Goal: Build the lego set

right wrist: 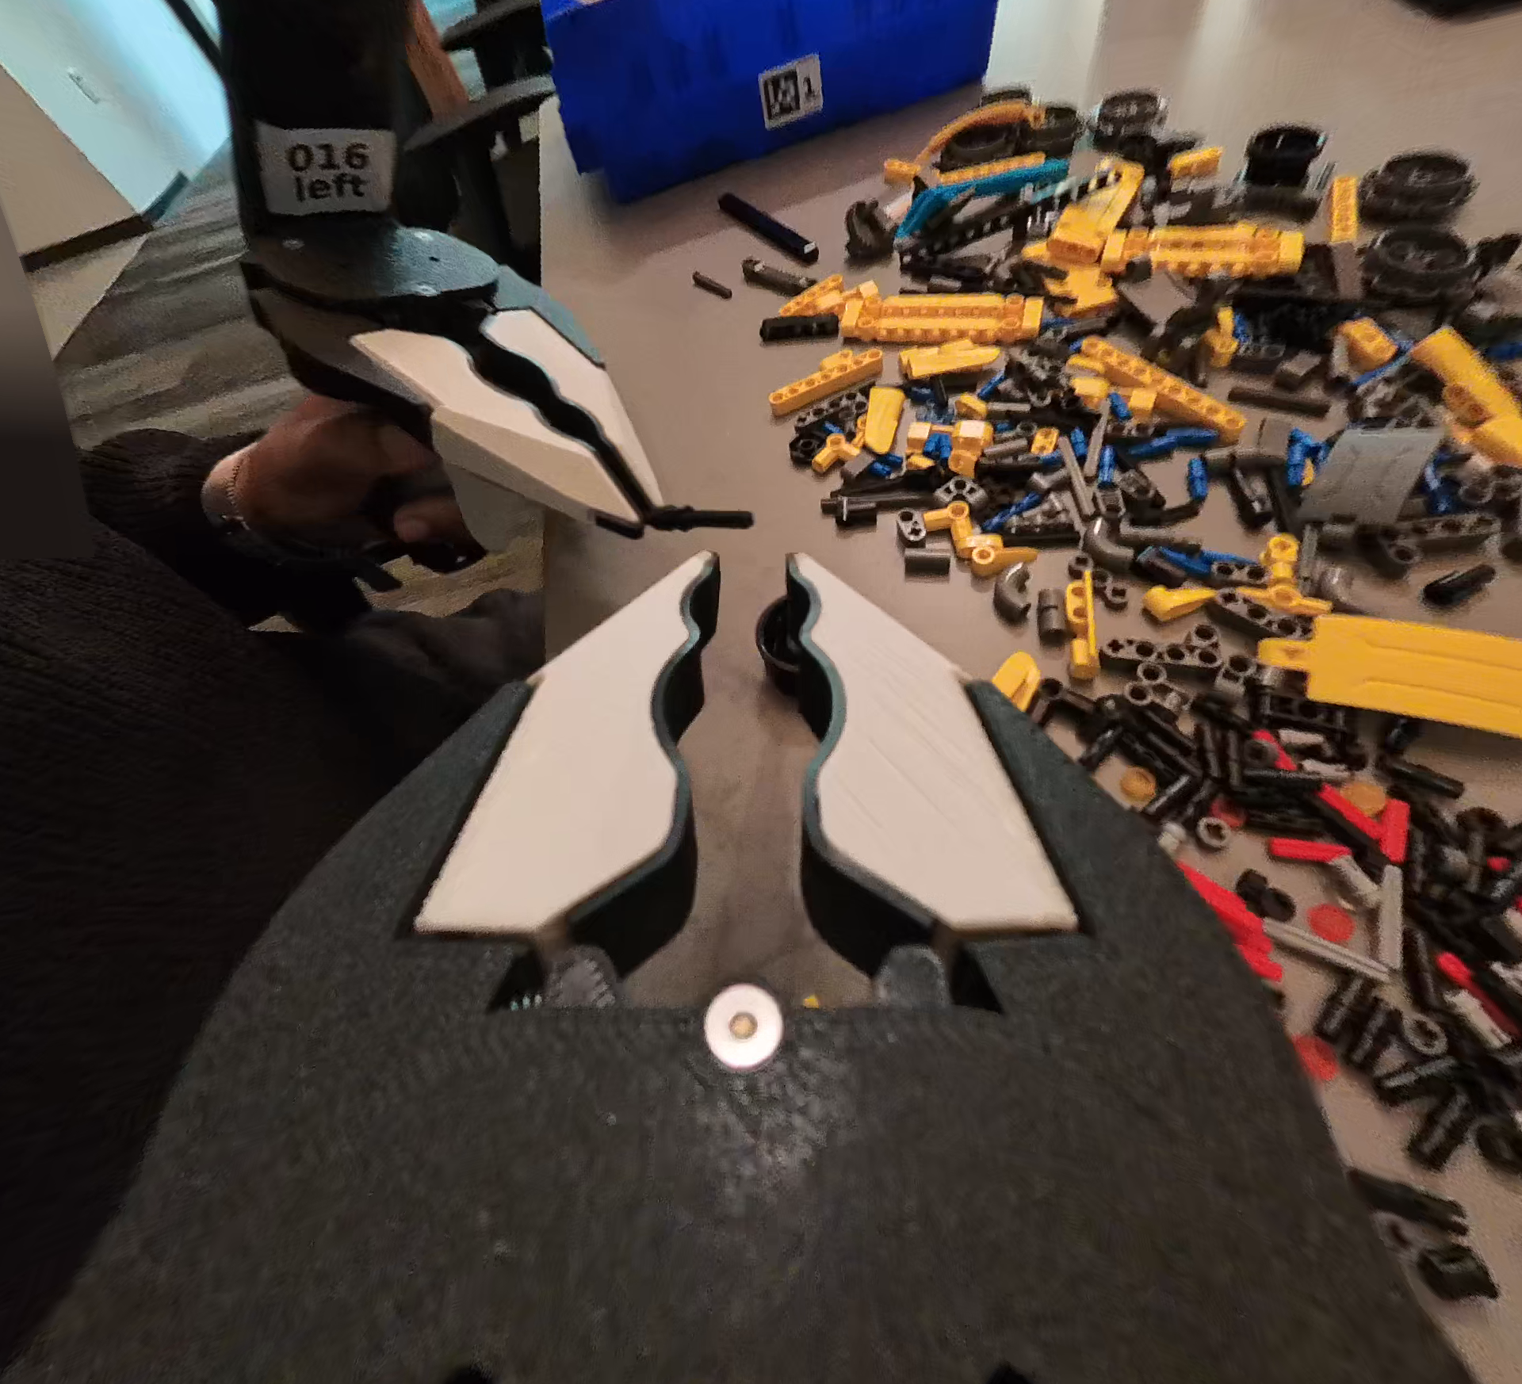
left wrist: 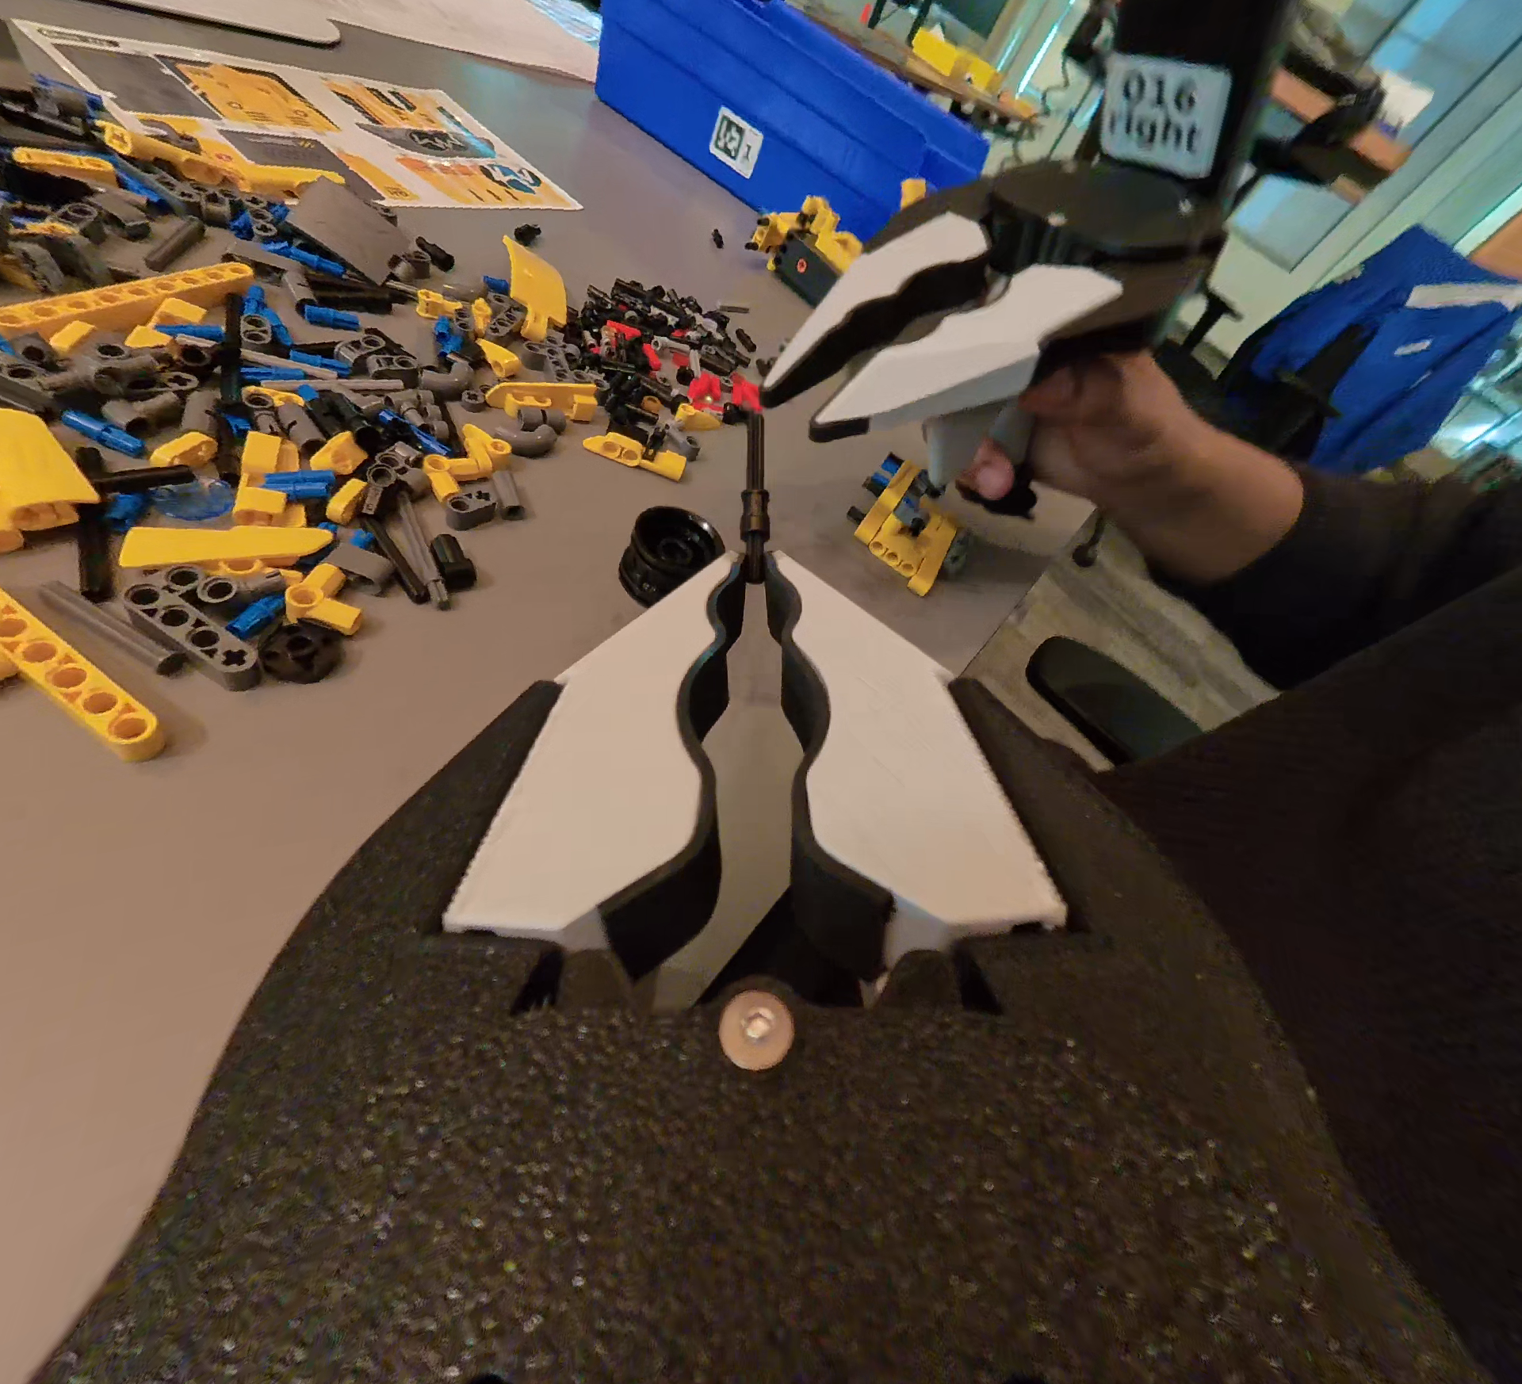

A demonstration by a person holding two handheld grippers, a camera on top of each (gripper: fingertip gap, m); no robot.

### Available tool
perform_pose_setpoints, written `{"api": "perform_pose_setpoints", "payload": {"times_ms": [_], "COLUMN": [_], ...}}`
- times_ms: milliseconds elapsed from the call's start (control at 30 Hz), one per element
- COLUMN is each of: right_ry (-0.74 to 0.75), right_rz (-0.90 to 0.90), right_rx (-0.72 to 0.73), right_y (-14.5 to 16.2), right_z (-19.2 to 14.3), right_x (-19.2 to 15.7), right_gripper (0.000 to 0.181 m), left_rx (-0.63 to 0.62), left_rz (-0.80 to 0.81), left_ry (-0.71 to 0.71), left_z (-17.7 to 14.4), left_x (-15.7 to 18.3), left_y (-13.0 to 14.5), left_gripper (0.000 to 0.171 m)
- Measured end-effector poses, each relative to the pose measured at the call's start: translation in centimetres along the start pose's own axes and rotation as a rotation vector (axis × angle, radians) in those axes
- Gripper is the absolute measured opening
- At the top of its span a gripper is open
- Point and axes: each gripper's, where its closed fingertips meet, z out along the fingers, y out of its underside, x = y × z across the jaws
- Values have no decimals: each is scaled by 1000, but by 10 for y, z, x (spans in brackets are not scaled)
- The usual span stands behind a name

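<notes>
My left gripper (left wrist: 754, 562) is shut on one end of a thin black axle with a bush (left wrist: 754, 496), which sticks straight out past its tips above the table. The axle also shows in the right wrist view (right wrist: 700, 518), held by the left gripper (right wrist: 638, 517). My right gripper (right wrist: 749, 570) is open and empty, just below the axle's free end. In the left wrist view the right gripper (left wrist: 791, 410) hovers with its tips right beside the axle's far end. A black wheel hub (left wrist: 669, 554) lies on the table under the axle and is partly hidden behind my right finger (right wrist: 774, 640).
A grey table (left wrist: 206, 850) carries a wide heap of yellow, blue, grey and black building pieces (left wrist: 288, 397), with red and black pins (right wrist: 1318, 850). A blue bin (left wrist: 766, 93) stands at the back. Printed instruction sheets (left wrist: 329, 117) lie beyond the heap. Small yellow sub-assemblies (left wrist: 906, 529) sit near the table edge. The tips of one gripper are about 5 cm away from the tips of the other.
</notes>
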Motion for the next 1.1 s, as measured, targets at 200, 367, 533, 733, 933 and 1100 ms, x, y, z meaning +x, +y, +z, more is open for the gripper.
{"api": "perform_pose_setpoints", "payload": {"times_ms": [200,367,533,733,933,1100], "right_ry": [144,385,472,451,450,436], "right_rz": [-366,-597,-746,-752,-790,-777], "right_rx": [73,102,183,196,123,158], "right_y": [-7,-21,-33,-34,-22,-23], "right_z": [4,9,11,15,19,10], "right_x": [-24,-26,-38,-46,-47,-53], "right_gripper": [28,40,41,43,41,34], "left_rx": [181,324,330,327,351,367], "left_rz": [-372,-520,-547,-553,-547,-561], "left_ry": [190,249,303,342,396,391], "left_z": [-1,-8,-8,-4,-5,-8], "left_x": [6,4,18,33,47,43], "left_y": [-26,-40,-44,-39,-41,-40], "left_gripper": [3,3,3,4,4,4]}}
